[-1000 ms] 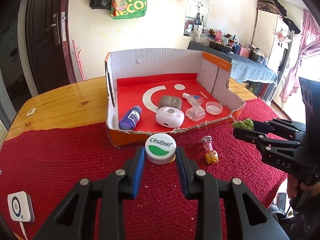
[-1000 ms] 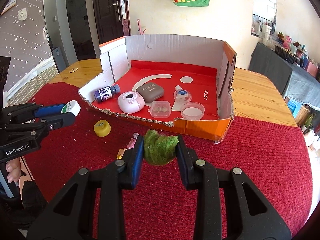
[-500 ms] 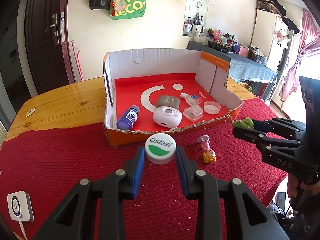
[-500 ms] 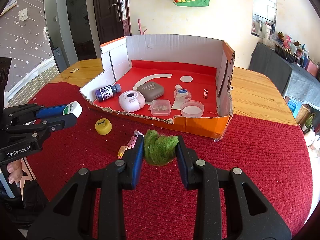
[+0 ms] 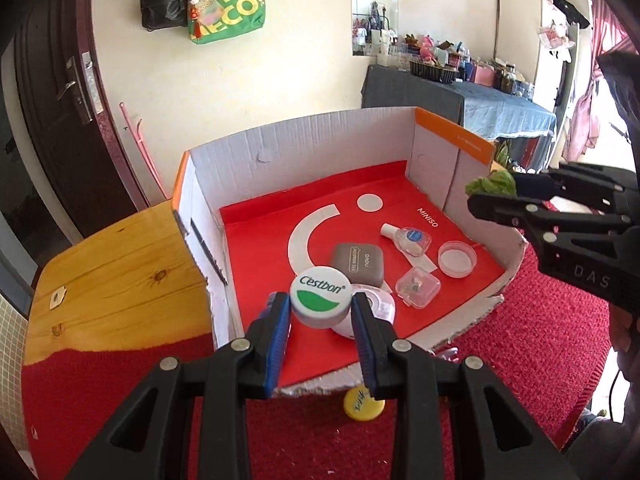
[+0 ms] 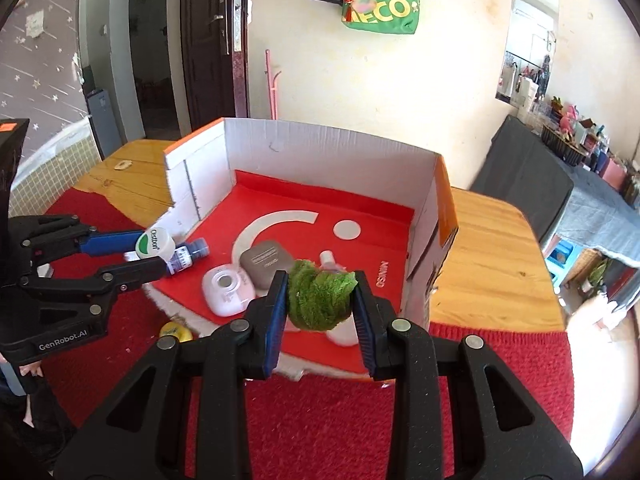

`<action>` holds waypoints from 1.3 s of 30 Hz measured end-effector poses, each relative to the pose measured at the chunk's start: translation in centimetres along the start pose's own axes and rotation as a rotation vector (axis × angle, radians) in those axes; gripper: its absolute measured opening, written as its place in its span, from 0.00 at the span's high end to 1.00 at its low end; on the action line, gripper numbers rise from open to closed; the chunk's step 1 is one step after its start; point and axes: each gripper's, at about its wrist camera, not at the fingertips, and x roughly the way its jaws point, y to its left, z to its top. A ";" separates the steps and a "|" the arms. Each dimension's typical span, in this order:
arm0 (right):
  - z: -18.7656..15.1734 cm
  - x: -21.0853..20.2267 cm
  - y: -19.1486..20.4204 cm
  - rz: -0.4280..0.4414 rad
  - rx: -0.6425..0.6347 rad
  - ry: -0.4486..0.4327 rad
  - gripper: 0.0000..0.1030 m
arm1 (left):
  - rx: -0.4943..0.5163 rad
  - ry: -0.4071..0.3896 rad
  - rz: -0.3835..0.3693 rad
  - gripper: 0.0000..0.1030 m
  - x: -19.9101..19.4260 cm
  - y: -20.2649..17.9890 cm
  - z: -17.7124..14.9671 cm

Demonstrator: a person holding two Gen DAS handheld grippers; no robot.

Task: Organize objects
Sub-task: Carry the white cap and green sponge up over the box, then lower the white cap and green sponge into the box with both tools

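Observation:
My left gripper [image 5: 320, 310] is shut on a white Cestbon jar [image 5: 320, 294] with a green mark, held above the near left part of the cardboard box [image 5: 320, 152]. The right wrist view shows that jar [image 6: 154, 243] hanging over the box's left front corner. My right gripper [image 6: 320, 304] is shut on a fuzzy green clump [image 6: 320, 300], above the front edge of the box [image 6: 320, 160] towards its right side. From the left wrist view the clump [image 5: 492, 183] shows beside the right wall.
On the red box floor lie a blue bottle [image 6: 188, 256], a white round device [image 6: 228, 288], a grey case [image 5: 360, 262], a small clear bottle [image 5: 408, 238], a clear lid [image 5: 457, 258] and a clear box [image 5: 418, 288]. A yellow cap [image 5: 363, 400] lies on the red cloth.
Both grippers have risen and gone forward from above the red cloth to above the box's front edge, each still holding its object. The yellow cap is now below the left gripper.

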 end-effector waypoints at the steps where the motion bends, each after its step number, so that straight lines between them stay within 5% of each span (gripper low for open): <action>1: 0.7 0.7 -0.1 -0.019 -0.008 0.014 0.71 | 0.009 0.019 0.006 0.68 0.7 0.2 0.5; 17: 5.1 11.4 -1.7 -0.096 0.030 0.338 0.71 | 0.071 0.214 0.001 0.68 8.3 1.6 3.9; 39: 3.9 15.5 -3.0 -0.166 0.089 0.468 0.70 | 0.030 0.335 -0.004 0.68 11.6 2.6 5.1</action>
